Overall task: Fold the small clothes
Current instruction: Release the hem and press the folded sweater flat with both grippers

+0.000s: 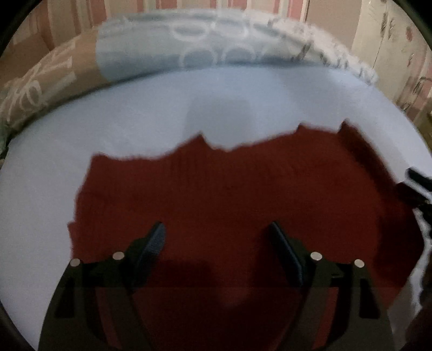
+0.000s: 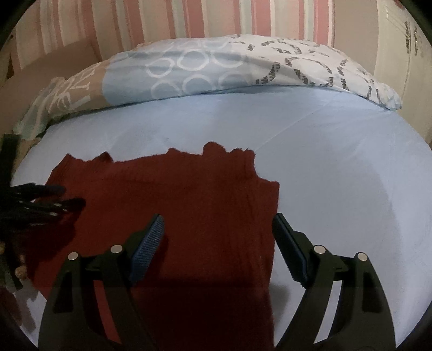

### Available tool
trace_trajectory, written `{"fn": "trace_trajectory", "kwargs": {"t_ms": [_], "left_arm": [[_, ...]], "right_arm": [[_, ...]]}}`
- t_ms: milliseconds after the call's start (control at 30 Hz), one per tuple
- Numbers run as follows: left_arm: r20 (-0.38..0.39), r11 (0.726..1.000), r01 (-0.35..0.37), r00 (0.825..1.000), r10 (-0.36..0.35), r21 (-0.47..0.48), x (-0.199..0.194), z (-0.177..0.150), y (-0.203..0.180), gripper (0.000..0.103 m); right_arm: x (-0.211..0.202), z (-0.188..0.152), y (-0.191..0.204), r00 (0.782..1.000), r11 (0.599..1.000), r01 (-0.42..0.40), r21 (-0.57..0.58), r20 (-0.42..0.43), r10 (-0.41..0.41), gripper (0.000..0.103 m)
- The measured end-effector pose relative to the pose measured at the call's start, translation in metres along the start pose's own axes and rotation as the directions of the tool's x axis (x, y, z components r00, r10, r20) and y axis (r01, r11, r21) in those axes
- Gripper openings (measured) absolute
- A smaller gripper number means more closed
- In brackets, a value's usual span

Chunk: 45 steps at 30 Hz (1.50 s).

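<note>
A dark red knitted garment (image 1: pixel 221 189) lies spread flat on the light blue bed sheet (image 1: pixel 135 113); it also shows in the right wrist view (image 2: pixel 172 194). My left gripper (image 1: pixel 217 225) is open and empty, hovering over the garment's middle. My right gripper (image 2: pixel 218 217) is open and empty above the garment's right edge, one finger over the cloth and the other over the sheet (image 2: pixel 337 175). The left gripper shows at the left edge of the right wrist view (image 2: pixel 54 199). The right gripper shows at the right edge of the left wrist view (image 1: pixel 415 186).
A folded duvet (image 2: pixel 205 70) with ring and letter patterns lies along the far side of the bed. Behind it is a pink and white striped wall (image 2: pixel 189 21). A white cupboard (image 2: pixel 399 48) stands at the right.
</note>
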<state>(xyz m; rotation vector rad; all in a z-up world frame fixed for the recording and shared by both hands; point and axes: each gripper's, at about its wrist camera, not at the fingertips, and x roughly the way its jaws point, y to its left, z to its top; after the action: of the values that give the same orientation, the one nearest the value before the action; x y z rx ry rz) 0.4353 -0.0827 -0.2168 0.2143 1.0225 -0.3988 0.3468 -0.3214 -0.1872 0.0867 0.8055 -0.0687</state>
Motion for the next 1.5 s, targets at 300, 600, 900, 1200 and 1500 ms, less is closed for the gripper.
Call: {"fn": "trace_trajectory", "kwargs": {"t_ms": [300, 600, 900, 1200, 1500], "left_arm": [[0.012, 0.991, -0.130, 0.991, 0.131, -0.023, -0.004, -0.012, 0.033, 0.084], [0.067, 0.987, -0.154, 0.985, 0.156, -0.040, -0.013, -0.024, 0.028, 0.085], [0.069, 0.984, -0.174, 0.982, 0.177, -0.041, -0.012, -0.020, 0.027, 0.088], [0.145, 0.982, -0.148, 0.976, 0.165, -0.120, -0.059, -0.045, 0.023, 0.088], [0.101, 0.976, -0.174, 0.977, 0.188, -0.132, -0.042, -0.077, 0.037, 0.092]], "right_arm": [[0.002, -0.002, -0.004, 1.000, 1.000, 0.008, 0.013, -0.001, -0.008, 0.083], [0.046, 0.016, -0.029, 0.986, 0.989, 0.146, 0.020, -0.088, -0.143, 0.081], [0.060, 0.008, -0.042, 0.964, 0.970, 0.242, -0.002, -0.113, -0.241, 0.080], [0.001, -0.016, 0.031, 0.997, 0.994, -0.072, -0.086, 0.021, 0.074, 0.089], [0.035, -0.041, 0.010, 0.995, 0.998, -0.029, -0.050, -0.093, 0.025, 0.091]]}}
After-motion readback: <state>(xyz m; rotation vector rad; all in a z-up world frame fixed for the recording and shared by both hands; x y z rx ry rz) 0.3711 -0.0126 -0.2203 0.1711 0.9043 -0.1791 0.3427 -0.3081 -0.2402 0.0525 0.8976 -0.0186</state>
